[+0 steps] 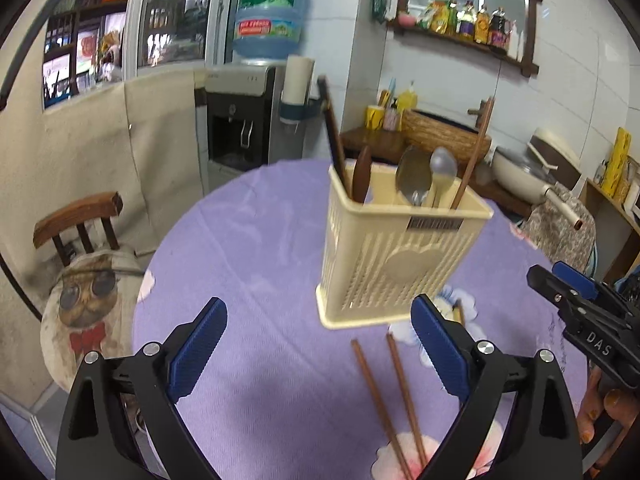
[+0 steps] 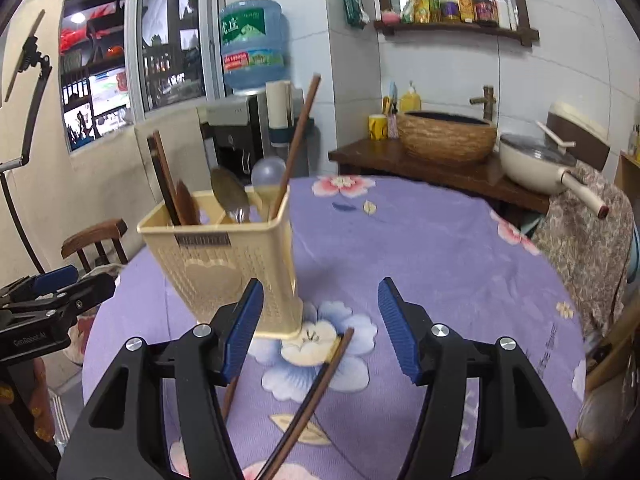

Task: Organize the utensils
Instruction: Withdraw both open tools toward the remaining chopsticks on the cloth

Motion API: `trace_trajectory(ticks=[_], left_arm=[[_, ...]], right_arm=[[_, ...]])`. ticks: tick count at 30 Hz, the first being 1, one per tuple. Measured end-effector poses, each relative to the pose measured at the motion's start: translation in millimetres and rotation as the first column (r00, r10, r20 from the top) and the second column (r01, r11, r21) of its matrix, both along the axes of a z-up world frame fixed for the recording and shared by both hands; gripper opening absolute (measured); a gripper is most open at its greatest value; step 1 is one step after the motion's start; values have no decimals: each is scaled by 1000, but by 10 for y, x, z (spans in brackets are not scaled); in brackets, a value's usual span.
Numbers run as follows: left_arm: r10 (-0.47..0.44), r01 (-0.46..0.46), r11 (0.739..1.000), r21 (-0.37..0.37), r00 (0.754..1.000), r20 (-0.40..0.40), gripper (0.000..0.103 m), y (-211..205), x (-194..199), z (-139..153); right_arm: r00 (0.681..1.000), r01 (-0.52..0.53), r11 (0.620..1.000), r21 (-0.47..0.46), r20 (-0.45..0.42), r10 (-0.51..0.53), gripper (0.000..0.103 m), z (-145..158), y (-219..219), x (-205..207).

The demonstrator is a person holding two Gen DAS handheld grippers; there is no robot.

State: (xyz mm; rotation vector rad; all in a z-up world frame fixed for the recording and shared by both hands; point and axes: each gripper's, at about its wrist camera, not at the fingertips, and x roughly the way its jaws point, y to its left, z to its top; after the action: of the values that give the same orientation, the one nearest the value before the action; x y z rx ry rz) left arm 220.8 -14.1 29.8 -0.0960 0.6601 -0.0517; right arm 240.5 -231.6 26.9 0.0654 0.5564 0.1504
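Table: the round table [image 1: 256,240] under a purple flowered cloth carries everything, with bare cloth around the work.
Holder: the cream utensil holder [image 1: 394,252] stands upright mid-table, already holding spoons, a dark spatula and one chopstick.
Chopsticks: loose brown chopsticks [image 1: 394,396] lie flat on the cloth just in front of the holder.
Left gripper: the left gripper [image 1: 320,354] has its jaws spread wide and grips nothing.
Right gripper: the right gripper [image 2: 320,330] is spread too, empty, above a chopstick [image 2: 320,380].
Advice: it should probably straddle one stick across its length, pinch mid-shaft, then tip it upright into the holder.
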Motion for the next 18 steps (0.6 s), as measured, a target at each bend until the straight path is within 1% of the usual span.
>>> trace_trajectory(ticks=[2, 7, 9, 10, 11, 15, 18], left_arm=[[17, -17, 1000, -9, 1000, -25, 91, 37, -23, -118], [61, -60, 998, 13, 994, -89, 91, 120, -60, -408], [76, -75, 997, 17, 991, -113, 89, 153, -73, -503], [81, -79, 997, 21, 988, -130, 87, 173, -74, -556], [81, -79, 997, 22, 987, -141, 84, 173, -76, -588], [75, -71, 997, 27, 984, -164, 79, 164, -77, -662], [58, -55, 998, 25, 982, -178, 77, 126, -73, -695]], right_arm=[[999, 10, 1000, -11, -30, -11, 60, -105, 3, -7], [994, 40, 998, -58, -99, -45, 60, -378, 25, -16], [989, 54, 996, -75, -136, -64, 60, -505, 21, -7], [986, 56, 995, -83, -153, -68, 60, -550, 28, 11], [983, 59, 994, -90, -169, -74, 60, -604, 30, 21], [967, 64, 995, -81, -241, -82, 60, -788, 42, 74], [961, 68, 994, -86, -261, -89, 59, -878, 73, 99]])
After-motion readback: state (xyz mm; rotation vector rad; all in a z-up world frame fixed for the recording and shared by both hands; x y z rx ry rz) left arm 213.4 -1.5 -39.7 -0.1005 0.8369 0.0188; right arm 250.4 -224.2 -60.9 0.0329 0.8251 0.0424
